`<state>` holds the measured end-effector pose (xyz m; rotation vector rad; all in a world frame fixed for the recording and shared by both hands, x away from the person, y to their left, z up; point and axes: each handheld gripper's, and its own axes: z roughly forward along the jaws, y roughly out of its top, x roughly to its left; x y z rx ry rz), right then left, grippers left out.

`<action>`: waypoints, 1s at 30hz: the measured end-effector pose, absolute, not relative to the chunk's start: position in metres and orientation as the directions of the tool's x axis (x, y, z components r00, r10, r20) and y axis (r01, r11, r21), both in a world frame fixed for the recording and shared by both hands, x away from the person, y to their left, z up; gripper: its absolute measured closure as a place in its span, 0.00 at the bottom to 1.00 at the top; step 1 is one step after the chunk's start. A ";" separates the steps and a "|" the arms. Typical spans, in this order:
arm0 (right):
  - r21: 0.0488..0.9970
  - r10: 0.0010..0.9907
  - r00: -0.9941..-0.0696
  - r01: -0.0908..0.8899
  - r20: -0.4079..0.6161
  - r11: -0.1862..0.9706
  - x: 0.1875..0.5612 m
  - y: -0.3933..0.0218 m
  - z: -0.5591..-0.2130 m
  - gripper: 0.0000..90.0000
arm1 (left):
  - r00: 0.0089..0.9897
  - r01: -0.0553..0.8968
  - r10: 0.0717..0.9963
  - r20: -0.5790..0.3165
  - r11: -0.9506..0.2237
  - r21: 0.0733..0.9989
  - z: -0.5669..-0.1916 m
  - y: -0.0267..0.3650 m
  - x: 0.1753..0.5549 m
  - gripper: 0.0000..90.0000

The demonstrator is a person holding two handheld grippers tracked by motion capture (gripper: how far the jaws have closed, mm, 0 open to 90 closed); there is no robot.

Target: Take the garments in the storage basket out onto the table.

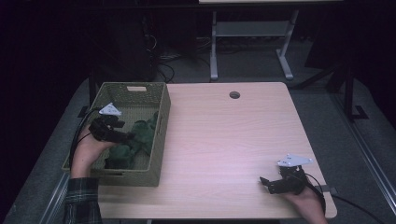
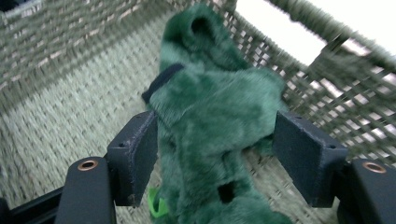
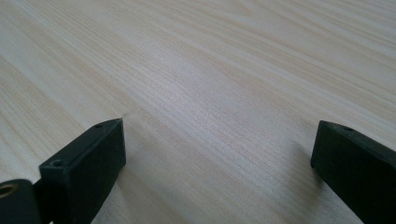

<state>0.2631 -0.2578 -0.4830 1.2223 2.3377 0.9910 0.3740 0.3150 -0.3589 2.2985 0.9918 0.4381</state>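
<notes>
Pale wood grain covers the desk (image 1: 224,135), bare but for a woven basket (image 1: 161,100) at its left edge. Nearest, the right tongs (image 1: 264,183) are rested low on the desk, spread wide with nothing between them. Farther off, the left tongs (image 1: 128,136) are lowered into the basket, and a green plush toy (image 2: 210,121) is straddled by their jaws; one pad touches the fur, the other stands just clear. No grip appears made yet, so the toy is not lifted out.
</notes>
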 end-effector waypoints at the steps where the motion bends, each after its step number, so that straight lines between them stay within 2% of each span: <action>1: 0.706 0.813 -0.582 0.589 0.033 0.393 0.263 -0.258 -0.483 0.03 | 0.665 0.554 0.744 0.062 -0.547 0.628 -0.361 0.316 0.375 0.34; 19: 0.706 0.814 -0.581 0.589 0.031 0.393 0.263 -0.258 -0.483 0.03 | 0.673 0.612 0.740 0.004 -0.560 0.558 -0.400 0.322 0.390 0.40; 22: 0.706 0.814 -0.580 0.589 0.031 0.393 0.263 -0.258 -0.483 0.03 | 0.683 0.615 0.731 -0.007 -0.570 0.545 -0.404 0.320 0.391 0.47; 30: 0.706 0.815 -0.578 0.590 0.032 0.391 0.263 -0.258 -0.483 0.03 | 0.711 0.606 0.703 -0.015 -0.602 0.520 -0.405 0.318 0.391 0.72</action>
